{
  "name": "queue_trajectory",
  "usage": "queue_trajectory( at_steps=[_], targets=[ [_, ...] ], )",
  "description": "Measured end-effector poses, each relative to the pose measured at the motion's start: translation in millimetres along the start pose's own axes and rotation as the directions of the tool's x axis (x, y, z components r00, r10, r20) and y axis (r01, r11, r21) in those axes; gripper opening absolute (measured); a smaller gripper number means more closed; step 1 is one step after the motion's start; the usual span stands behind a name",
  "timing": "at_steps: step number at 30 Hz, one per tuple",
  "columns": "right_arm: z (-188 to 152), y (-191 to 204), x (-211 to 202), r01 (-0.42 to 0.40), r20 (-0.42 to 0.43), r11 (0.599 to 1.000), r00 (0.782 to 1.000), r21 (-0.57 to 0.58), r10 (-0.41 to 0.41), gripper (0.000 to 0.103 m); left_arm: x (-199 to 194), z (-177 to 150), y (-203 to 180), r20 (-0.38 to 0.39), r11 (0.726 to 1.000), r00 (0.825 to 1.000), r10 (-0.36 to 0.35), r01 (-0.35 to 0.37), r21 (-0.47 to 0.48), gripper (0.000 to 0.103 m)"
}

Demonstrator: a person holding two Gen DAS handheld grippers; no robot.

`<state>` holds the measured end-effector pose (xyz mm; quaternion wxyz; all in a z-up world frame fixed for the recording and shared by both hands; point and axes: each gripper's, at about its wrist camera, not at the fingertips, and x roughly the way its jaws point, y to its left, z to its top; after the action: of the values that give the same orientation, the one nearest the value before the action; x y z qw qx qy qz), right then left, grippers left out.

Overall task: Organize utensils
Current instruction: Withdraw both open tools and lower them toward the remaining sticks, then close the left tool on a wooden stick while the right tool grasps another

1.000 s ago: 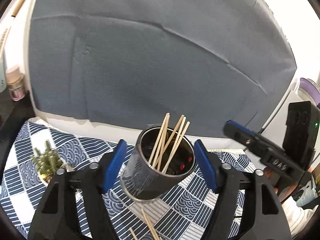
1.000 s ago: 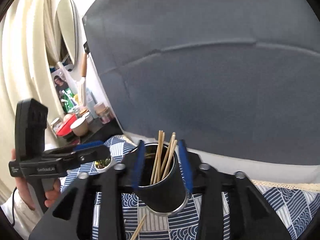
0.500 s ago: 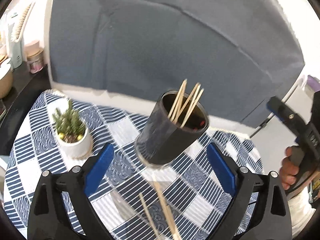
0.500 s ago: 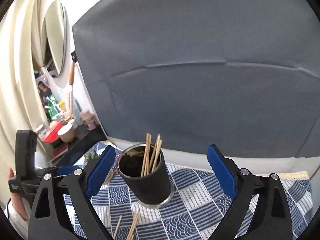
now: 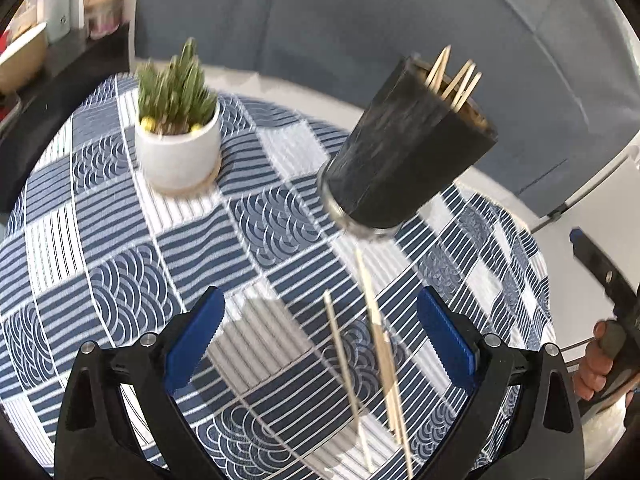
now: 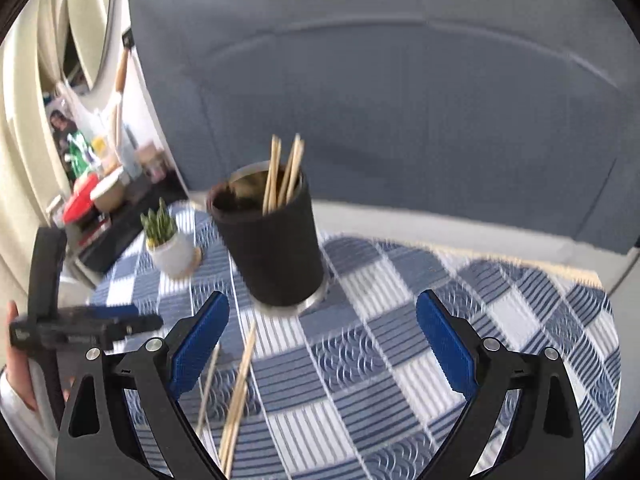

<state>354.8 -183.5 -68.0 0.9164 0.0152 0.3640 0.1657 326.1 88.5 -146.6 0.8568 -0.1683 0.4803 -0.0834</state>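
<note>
Left wrist view: beneath me spreads a tablecloth (image 5: 120, 248) of navy and white patchwork squares, some striped, some filled with wave arcs. Behind the table stands a wide grey-blue backdrop (image 5: 360, 20) with creases running across it. At the far left of the table sits a small cactus-like plant in a white pot (image 5: 178, 148) on a round coaster, and past it a dark side shelf (image 6: 120, 224) carries a red dish, a cream bowl and a few bottles, too blurred to make out further. The right wrist view adds an oval mirror (image 6: 86, 20) on the pale wall above that shelf.

The black cup (image 5: 404, 148) stands on the cloth ahead of both my tools, free of them, with a metal ring showing at its base. A handful of wooden chopsticks (image 5: 454, 78) pokes out of its mouth, leaning together toward one side. More loose chopsticks (image 5: 376, 332) lie flat on the cloth just in front of the cup, one apart from the others, which lie bunched close together.

My left gripper (image 5: 320, 344) is spread wide, its blue pads (image 5: 192, 340) far apart with nothing between them but cloth and the loose sticks lying below. My right gripper (image 6: 322, 344) is spread just as wide and holds nothing; the cup stands beyond its pads. Each tool shows at the edge of the other's view.
</note>
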Motion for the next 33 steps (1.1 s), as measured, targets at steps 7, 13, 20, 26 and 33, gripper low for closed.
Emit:
queue_trajectory(
  at_steps=[7,13,20,26,33],
  targets=[
    [-60,16,16,-0.005,-0.128,1.0,0.992,-0.009,0.004,0.09,19,-20,-2,-0.073,0.998,0.997,0.035,-0.031,0.046,0.094],
    [-109,40,28,-0.021,-0.235,0.998,0.972,-0.065,0.005,0.09,37,-36,-11,-0.128,0.995,0.99,0.058,-0.047,0.09,0.095],
    [-150,61,32,-0.049,-0.318,0.99,0.948,-0.131,0.005,0.09,47,-55,-18,-0.149,0.987,0.985,0.092,-0.071,0.143,0.094],
    [-171,77,34,-0.063,-0.346,0.981,0.938,-0.182,-0.004,0.09,50,-67,-19,-0.146,0.98,0.981,0.127,-0.102,0.169,0.094],
    [-173,67,39,-0.022,-0.365,0.98,0.93,-0.198,-0.053,0.09,53,-71,-27,-0.135,0.968,0.972,0.195,-0.168,0.186,0.095]
  ],
)
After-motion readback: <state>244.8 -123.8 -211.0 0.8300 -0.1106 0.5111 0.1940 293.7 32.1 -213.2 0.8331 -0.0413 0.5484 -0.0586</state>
